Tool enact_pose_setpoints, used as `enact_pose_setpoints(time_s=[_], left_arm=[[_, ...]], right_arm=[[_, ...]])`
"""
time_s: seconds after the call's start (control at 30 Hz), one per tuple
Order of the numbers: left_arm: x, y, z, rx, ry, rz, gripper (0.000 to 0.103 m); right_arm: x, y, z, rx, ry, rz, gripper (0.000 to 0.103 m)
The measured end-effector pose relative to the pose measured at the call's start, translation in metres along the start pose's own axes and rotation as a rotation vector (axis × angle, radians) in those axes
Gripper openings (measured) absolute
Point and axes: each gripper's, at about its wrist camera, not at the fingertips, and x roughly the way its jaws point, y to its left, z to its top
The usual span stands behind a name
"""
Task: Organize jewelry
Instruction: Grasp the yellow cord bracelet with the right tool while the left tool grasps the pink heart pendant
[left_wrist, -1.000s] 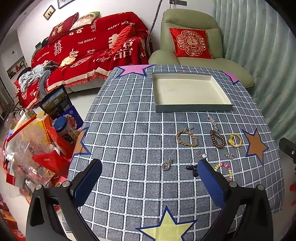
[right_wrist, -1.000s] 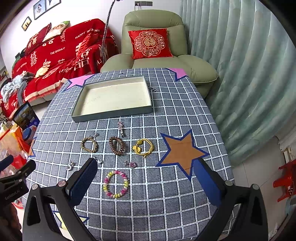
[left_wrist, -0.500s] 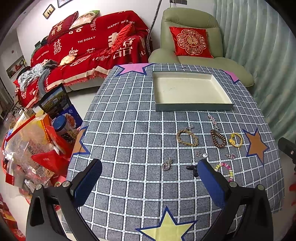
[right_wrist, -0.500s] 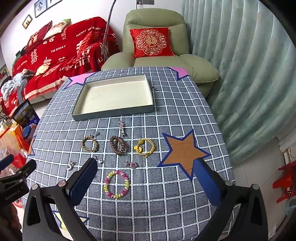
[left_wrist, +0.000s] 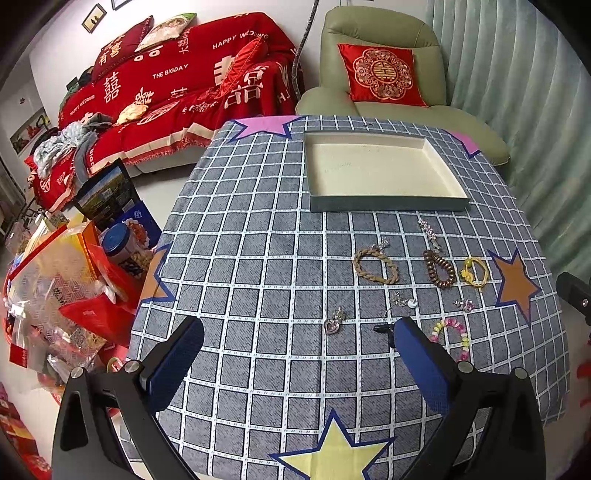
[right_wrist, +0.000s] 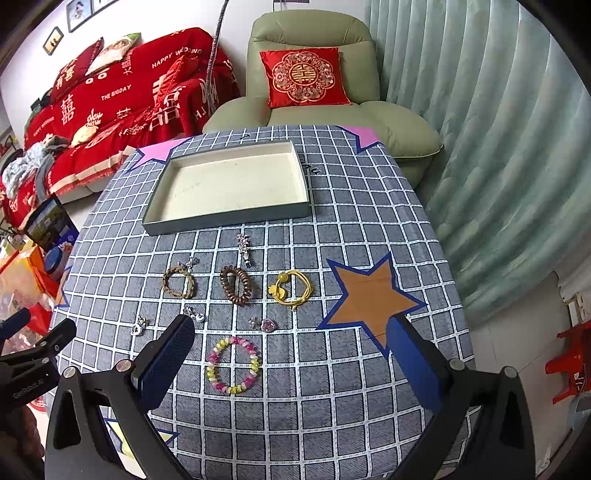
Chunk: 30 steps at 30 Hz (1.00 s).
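Several jewelry pieces lie on the checked tablecloth: a braided tan bracelet (right_wrist: 178, 282), a brown coil hair tie (right_wrist: 235, 284), a yellow cord bracelet (right_wrist: 291, 288), a pastel bead bracelet (right_wrist: 233, 365), a pink gem charm (right_wrist: 266, 324), a silver clip (right_wrist: 243, 248) and a heart pendant (left_wrist: 331, 325). An empty grey shallow box (right_wrist: 159, 229) stands behind them. My left gripper (left_wrist: 297, 354) is open, hovering near the table's front, above the heart pendant's side. My right gripper (right_wrist: 291, 350) is open above the bead bracelet. Both are empty.
A green armchair (right_wrist: 314, 92) with a red cushion stands behind the table. A red-covered sofa (left_wrist: 177, 88) is at the back left. Boxes and bags (left_wrist: 66, 280) crowd the floor on the left. A curtain (right_wrist: 498, 147) hangs on the right.
Both views have drifted very slightly; the table sits a little lower in the frames. Nothing was grasped or moved.
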Motion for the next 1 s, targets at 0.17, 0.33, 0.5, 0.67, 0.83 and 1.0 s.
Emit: enact_pose_setpoints(time_s=[0.17, 0.33, 0.5, 0.67, 0.83, 1.0], left_arm=[[0.011, 0.002, 0.001, -0.014, 0.049, -0.008, 0.103], [0.027, 0.003, 0.001, -0.016, 0.11, -0.014, 0.103], [0.05, 0.0, 0.001, -0.003, 0.169, -0.023, 0.103], [0.076, 0.0, -0.001, -0.002, 0.222, -0.031, 0.103], [0.098, -0.003, 0.002, 0.021, 0.24, -0.035, 0.103], [0.117, -0.008, 0.005, 0.041, 0.257, -0.052, 0.103]], right_arm=[[0.007, -0.005, -0.001, 0.019, 0.021, 0.023, 0.103], [0.019, -0.015, -0.004, 0.045, 0.072, 0.035, 0.103], [0.04, -0.025, -0.006, 0.063, 0.159, 0.037, 0.103], [0.064, -0.031, -0.003, 0.053, 0.241, 0.03, 0.103], [0.091, -0.037, 0.003, 0.037, 0.298, 0.022, 0.103], [0.121, -0.05, 0.012, 0.074, 0.365, 0.008, 0.103]])
